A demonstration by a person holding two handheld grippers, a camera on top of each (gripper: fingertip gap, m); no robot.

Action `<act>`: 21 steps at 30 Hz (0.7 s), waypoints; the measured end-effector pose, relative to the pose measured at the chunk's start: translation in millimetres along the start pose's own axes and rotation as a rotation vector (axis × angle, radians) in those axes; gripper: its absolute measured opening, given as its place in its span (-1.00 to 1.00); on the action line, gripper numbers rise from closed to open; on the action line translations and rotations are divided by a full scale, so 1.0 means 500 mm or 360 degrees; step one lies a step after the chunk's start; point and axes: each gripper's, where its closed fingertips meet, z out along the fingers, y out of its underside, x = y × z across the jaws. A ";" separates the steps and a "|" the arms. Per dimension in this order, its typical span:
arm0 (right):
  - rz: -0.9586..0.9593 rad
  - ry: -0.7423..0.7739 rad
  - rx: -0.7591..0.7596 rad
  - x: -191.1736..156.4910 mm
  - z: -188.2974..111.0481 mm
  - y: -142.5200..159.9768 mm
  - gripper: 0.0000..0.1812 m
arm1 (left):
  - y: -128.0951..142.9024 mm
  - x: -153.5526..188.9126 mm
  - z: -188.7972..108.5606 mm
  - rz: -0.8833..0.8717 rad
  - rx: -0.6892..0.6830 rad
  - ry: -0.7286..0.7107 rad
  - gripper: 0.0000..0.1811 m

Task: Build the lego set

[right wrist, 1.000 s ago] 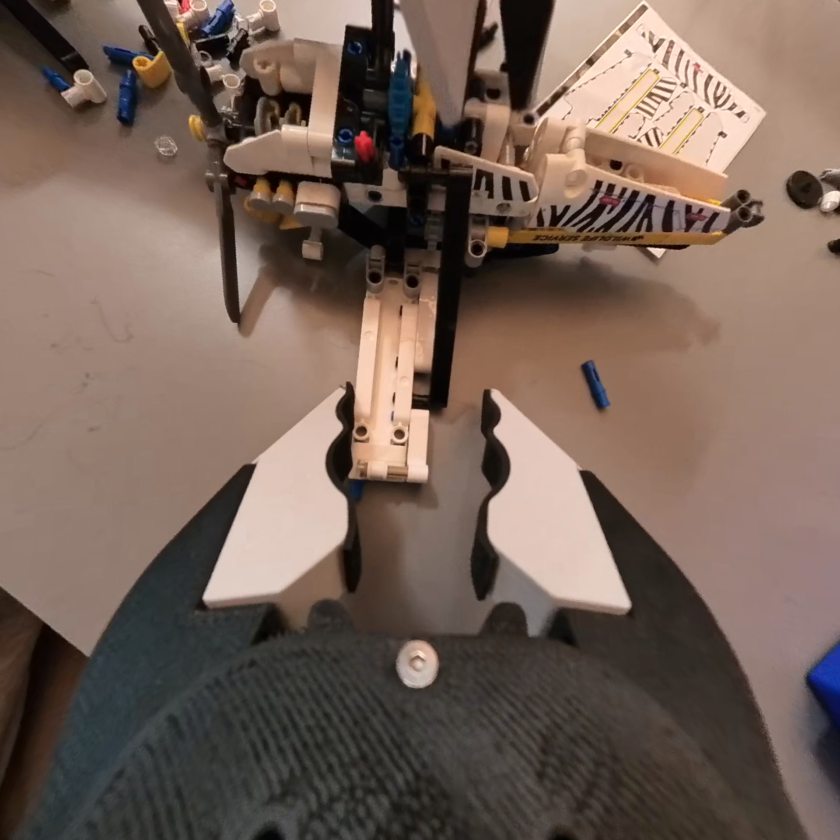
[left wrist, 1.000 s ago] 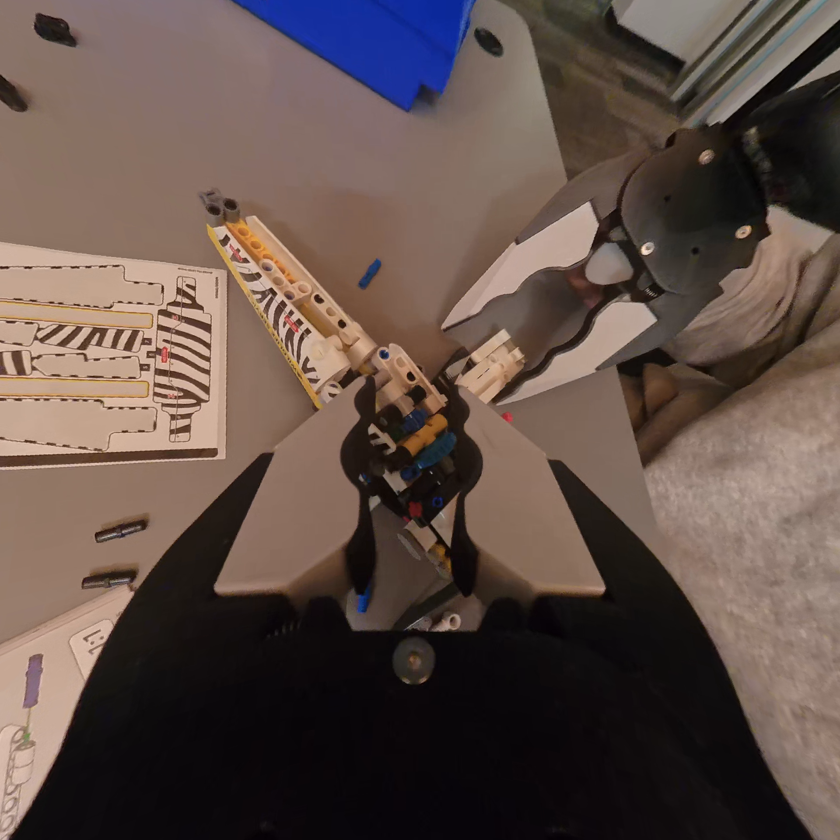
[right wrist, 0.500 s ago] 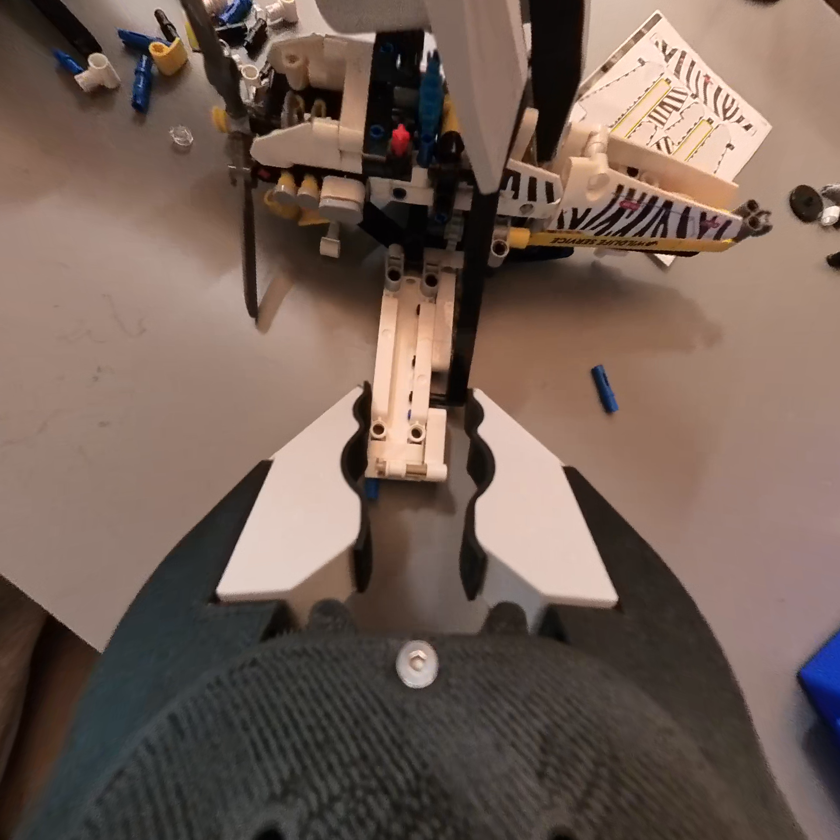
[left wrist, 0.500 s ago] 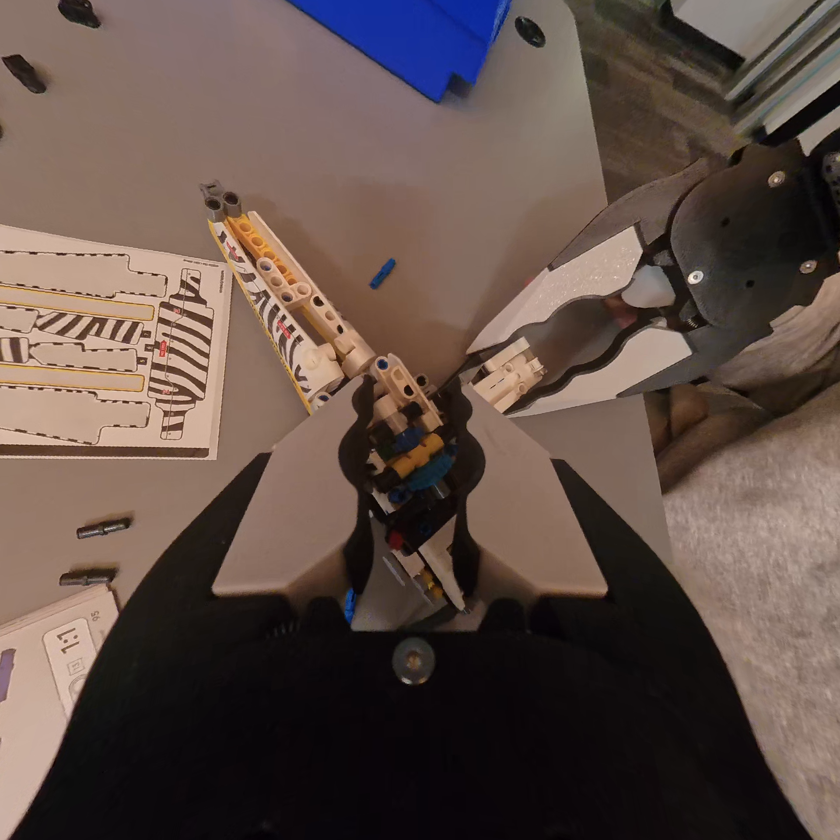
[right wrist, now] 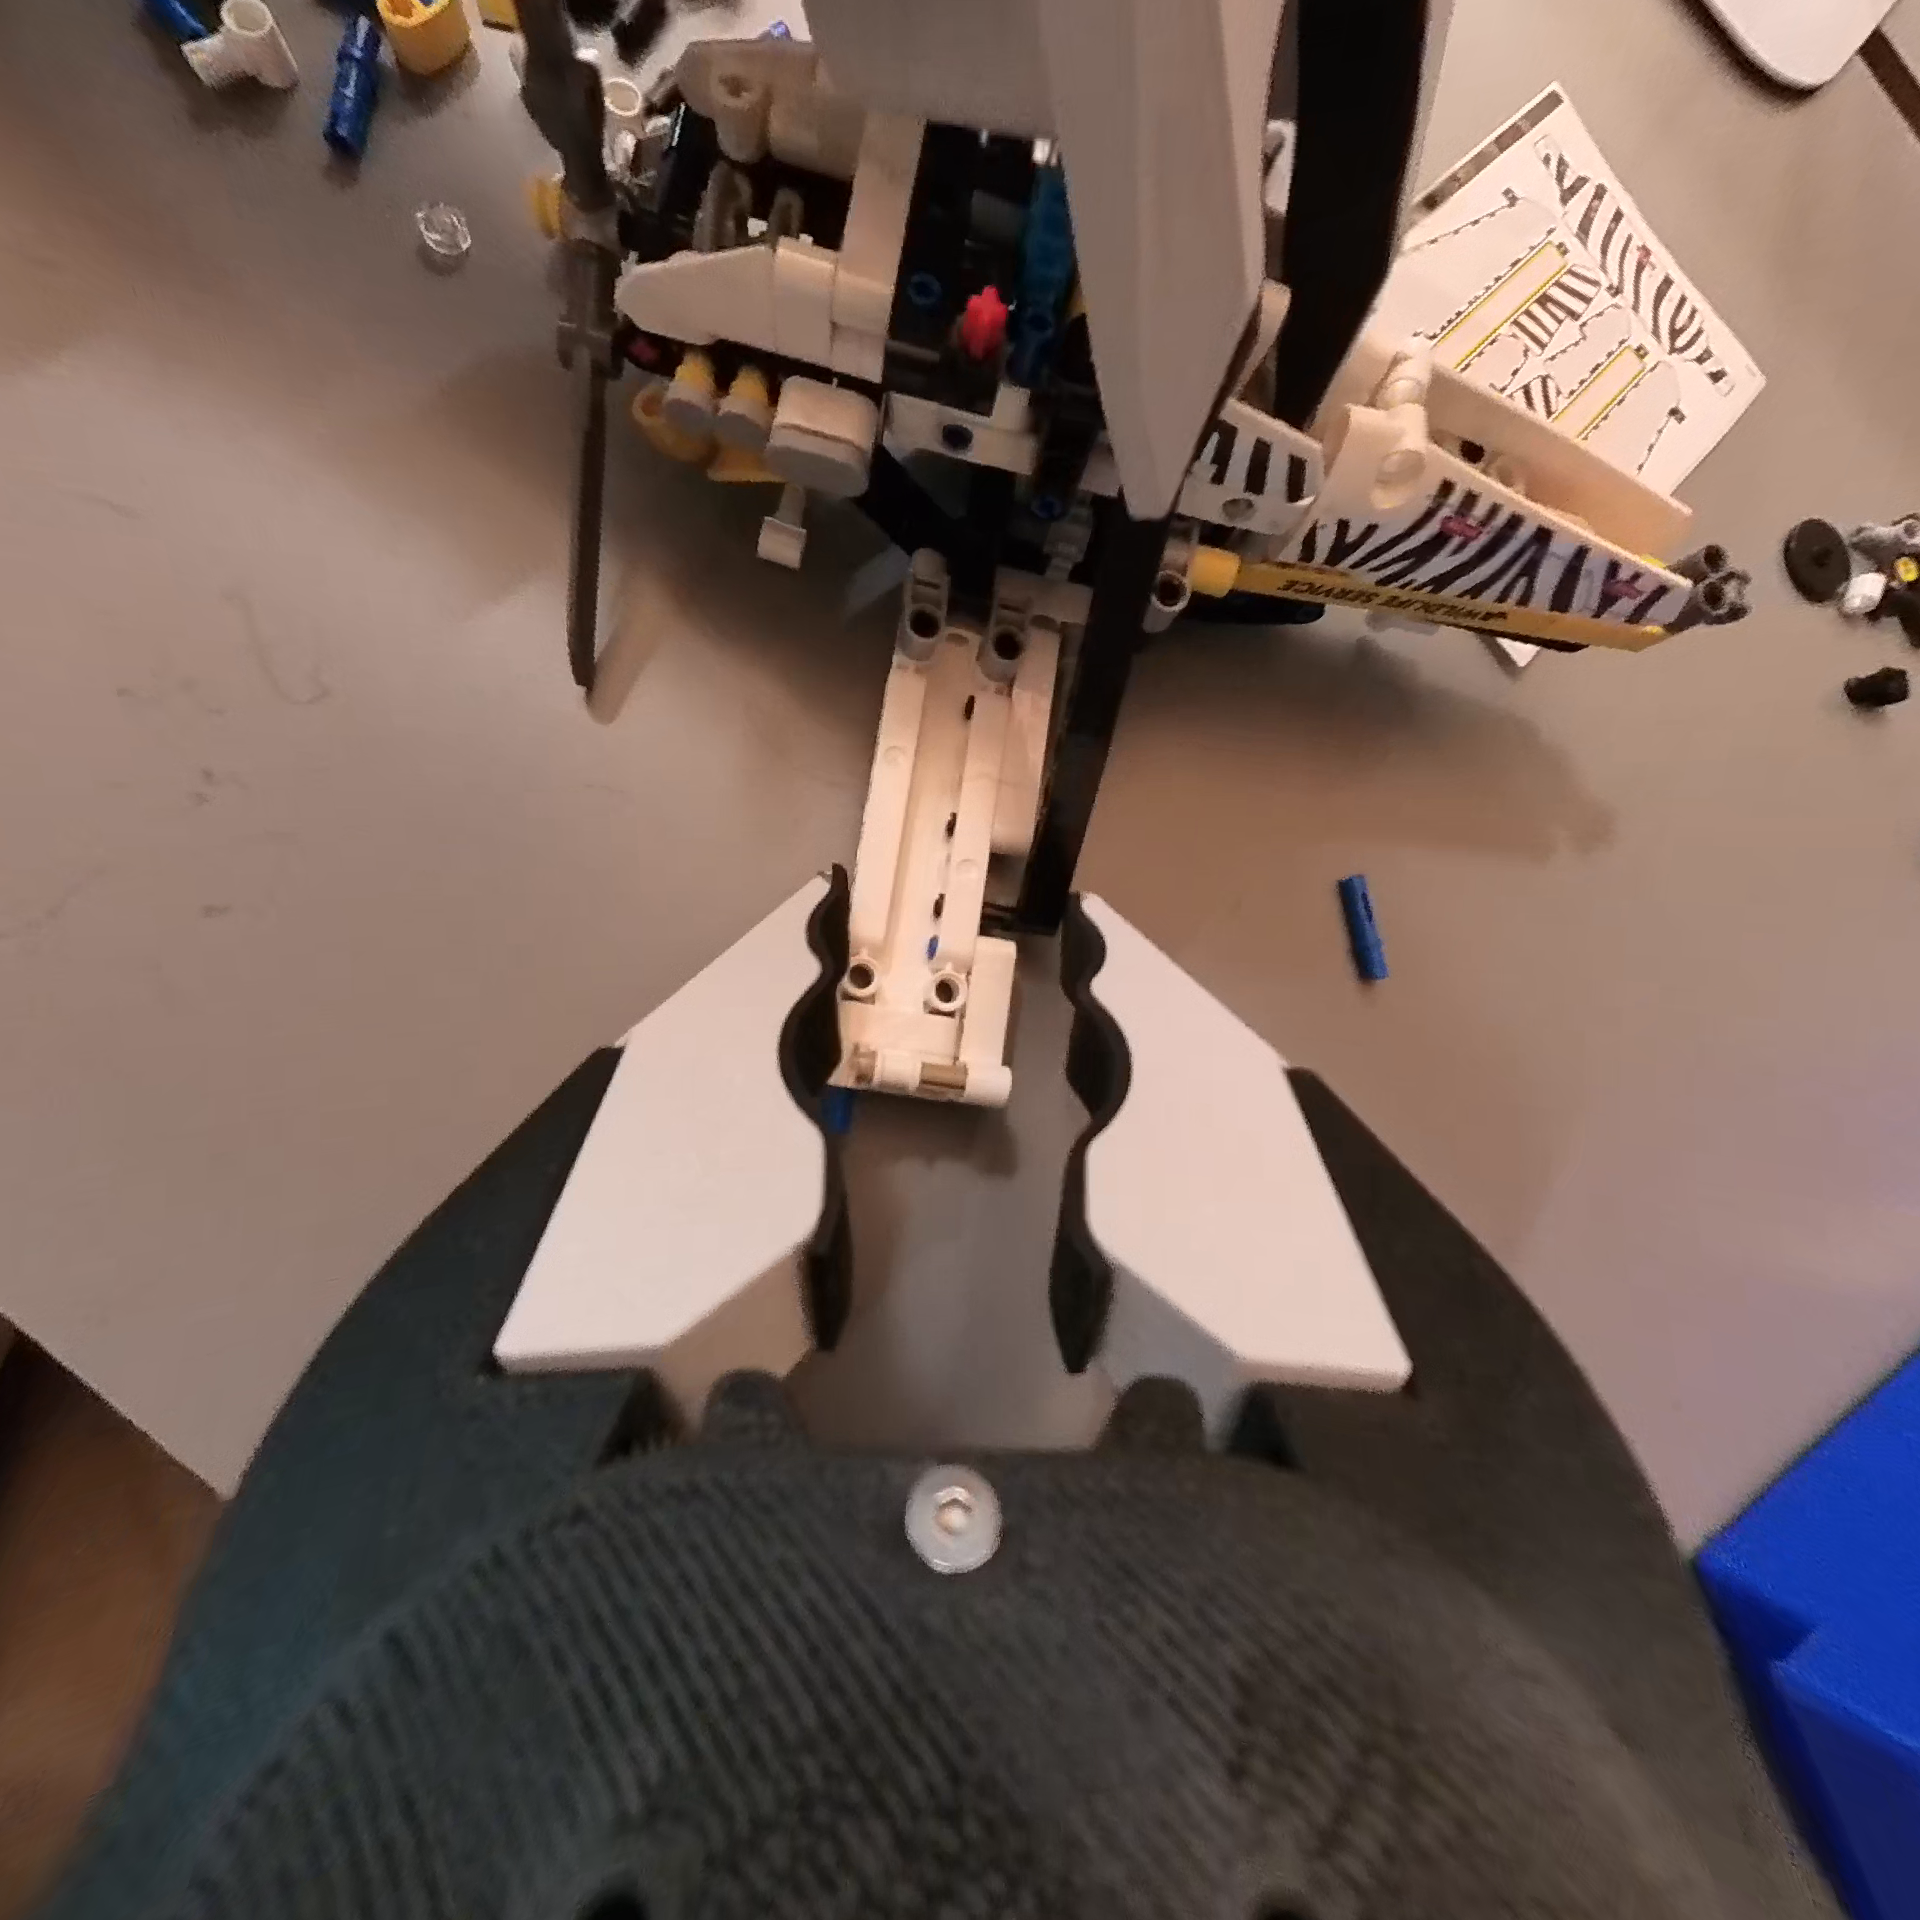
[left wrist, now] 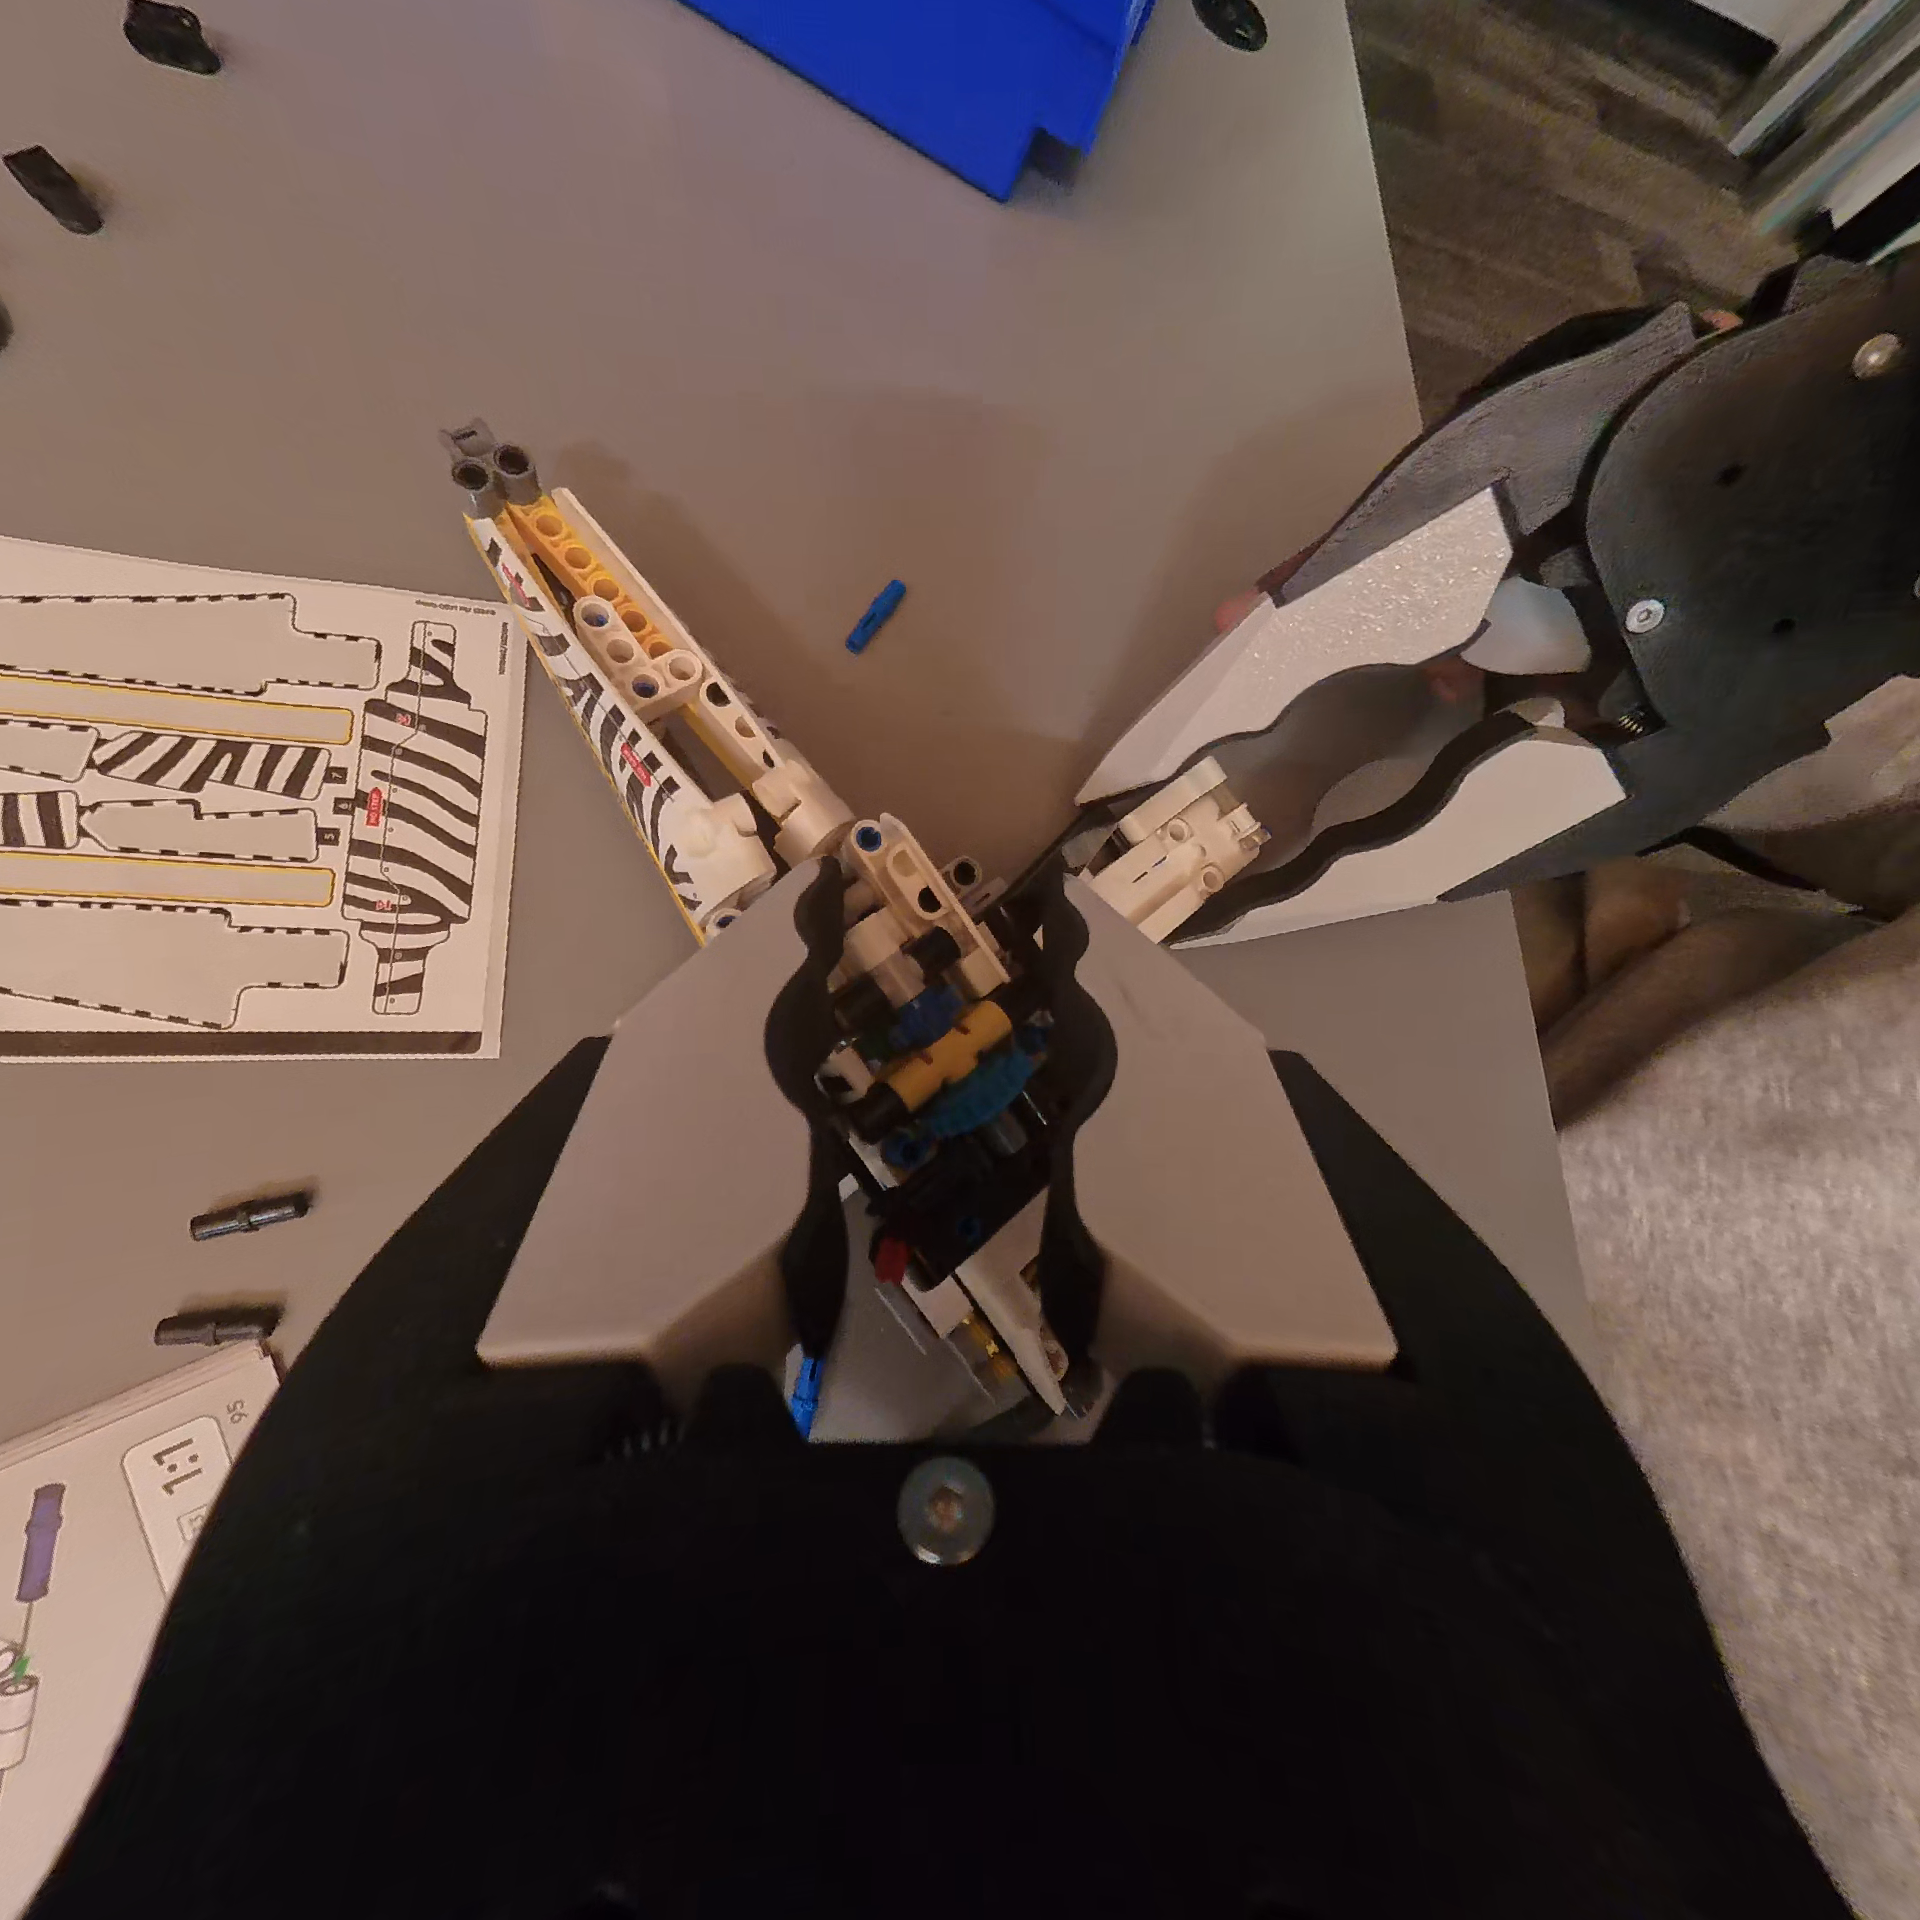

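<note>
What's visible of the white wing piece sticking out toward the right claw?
The white wing piece is a long, flat plastic assembly of beams with pin holes, two tan pin ends at its near edge and grey connectors joining it to the plane body. A black beam runs along its right side. It juts out level above the grey table, its tip between the right claw's open fingers, against the left one.

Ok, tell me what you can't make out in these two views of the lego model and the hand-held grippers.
- Left wrist view: the lego model body is mostly hidden by the left hand-held gripper fingers clamped around it.
- Right wrist view: the model's top is covered by the left hand-held gripper.
- Right hand-held gripper: whether both fingers touch the white wing is unclear.
- Instruction booklet: cut off by the edge.
</note>
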 end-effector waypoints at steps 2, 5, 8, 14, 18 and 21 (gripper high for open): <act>-0.0050 0.0019 -0.0001 0.000 0.000 -0.002 -0.56 | 0.000 0.000 0.001 0.0007 -0.0002 -0.0007 -0.58; -0.0110 0.0037 0.0003 0.001 -0.001 -0.005 -0.55 | 0.001 0.000 0.001 0.0015 -0.0005 -0.0015 -0.58; -0.0133 0.0029 -0.0011 0.002 -0.001 -0.006 -0.54 | 0.001 0.000 0.002 0.0024 -0.0010 -0.0028 -0.58; -0.0273 0.0042 -0.0030 0.001 -0.002 -0.010 -0.49 | 0.001 0.001 0.004 0.0046 -0.0016 -0.0045 -0.59; -0.0220 -0.0005 -0.0047 0.000 -0.001 -0.008 -0.54 | 0.001 0.001 0.005 0.0062 -0.0021 -0.0063 -0.58; -0.0199 0.0019 -0.0058 0.007 -0.001 -0.007 -0.48 | 0.001 0.002 0.005 0.0056 -0.0018 -0.0059 -0.59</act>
